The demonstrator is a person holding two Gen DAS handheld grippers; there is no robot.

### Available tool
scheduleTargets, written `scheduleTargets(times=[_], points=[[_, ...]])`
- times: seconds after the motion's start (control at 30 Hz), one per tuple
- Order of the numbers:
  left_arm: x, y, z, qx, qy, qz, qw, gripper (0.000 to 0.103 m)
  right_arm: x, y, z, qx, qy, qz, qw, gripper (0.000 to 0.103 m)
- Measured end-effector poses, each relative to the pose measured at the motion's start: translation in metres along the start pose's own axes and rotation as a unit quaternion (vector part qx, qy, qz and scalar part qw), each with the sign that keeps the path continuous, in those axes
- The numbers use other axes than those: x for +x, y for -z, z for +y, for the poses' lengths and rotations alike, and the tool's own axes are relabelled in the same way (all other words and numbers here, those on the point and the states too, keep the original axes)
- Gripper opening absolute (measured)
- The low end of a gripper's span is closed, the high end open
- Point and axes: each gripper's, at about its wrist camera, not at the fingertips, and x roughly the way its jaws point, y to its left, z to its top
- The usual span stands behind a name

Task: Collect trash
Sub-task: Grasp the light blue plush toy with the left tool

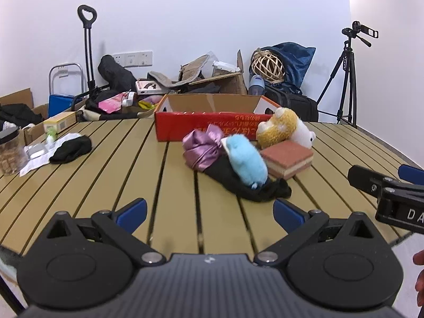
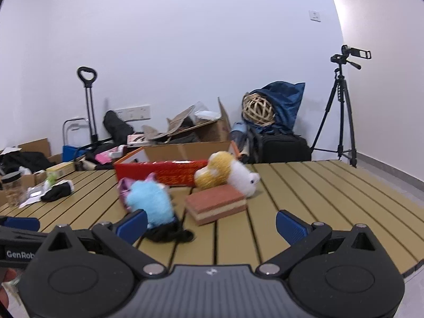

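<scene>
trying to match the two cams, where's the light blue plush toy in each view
Left wrist: light blue plush toy sits right of centre, lying on black cloth.
Right wrist: it sits left of centre, by the gripper's left fingertip.
Shared landmark: the red box behind it.

Box (image 1: 209,127) behind 2 plush toys (image 1: 246,160) (brick (image 1: 287,159) right).

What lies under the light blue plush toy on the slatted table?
Under the blue plush toy lies a black cloth, spilling out toward the front. How far it reaches beneath the toy is hidden.
</scene>
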Motion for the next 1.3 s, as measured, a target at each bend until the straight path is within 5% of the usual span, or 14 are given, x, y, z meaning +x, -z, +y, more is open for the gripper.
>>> scheduleTargets(times=[0.8, 0.9, 1.03, 1.3], points=[[0.118, -0.043, -0.048, 0.002, 0.014, 0.002, 0.9999, 0.103, 0.099, -0.028, -0.038, -0.023, 0.054, 0.016, 0.998, 0.103], [0.128, -0.041, -0.048, -0.003, 0.018, 0.018, 0.9997, 0.085, 0.107, -0.029, -0.04, -0.013, 0.054, 0.019, 0.998, 0.103], [0.142, -0.038, -0.039, -0.023, 0.035, 0.051, 0.9978, 0.045, 0.117, -0.028, -0.041, -0.004, 0.056, 0.026, 0.998, 0.103], [0.129, -0.046, -0.016, -0.058, 0.068, 0.04, 0.9952, 0.039, 0.132, -0.023, -0.025, -0.005, 0.04, 0.043, 0.998, 0.103]])
